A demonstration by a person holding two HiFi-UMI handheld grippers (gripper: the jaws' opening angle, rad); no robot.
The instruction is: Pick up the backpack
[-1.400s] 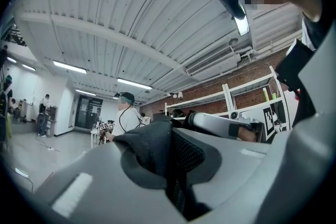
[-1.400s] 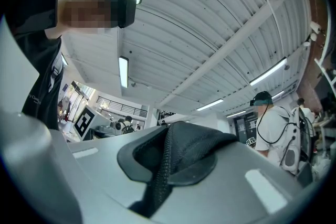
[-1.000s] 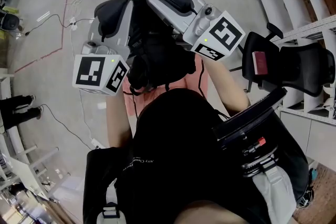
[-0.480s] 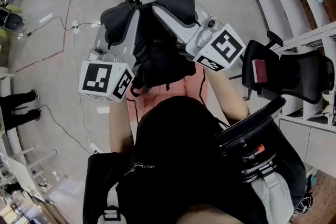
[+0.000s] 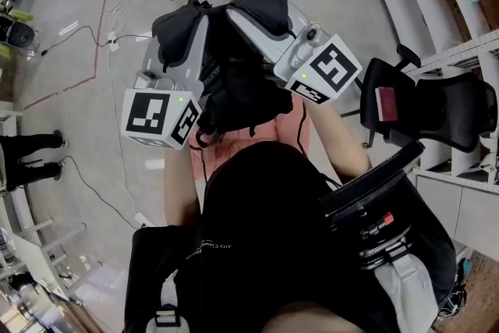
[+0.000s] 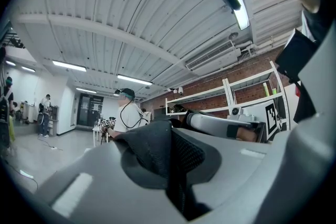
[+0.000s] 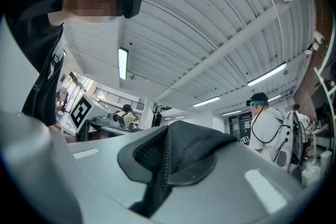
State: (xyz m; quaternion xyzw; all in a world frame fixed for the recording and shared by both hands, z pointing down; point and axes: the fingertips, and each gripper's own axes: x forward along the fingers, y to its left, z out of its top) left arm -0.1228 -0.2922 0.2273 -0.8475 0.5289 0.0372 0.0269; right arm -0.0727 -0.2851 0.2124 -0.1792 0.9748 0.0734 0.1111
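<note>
Head view shows the backpack [image 5: 236, 93] hanging clear of the floor in front of my chest, because my left gripper [image 5: 181, 31] and right gripper [image 5: 248, 10] each pinch nearly closed on a padded shoulder strap [image 6: 157, 157], sharing its weight.

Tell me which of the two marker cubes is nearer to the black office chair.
The cube on the right claw, beside the chair; the other cube, on the left claw, lies beyond the backpack.
</note>
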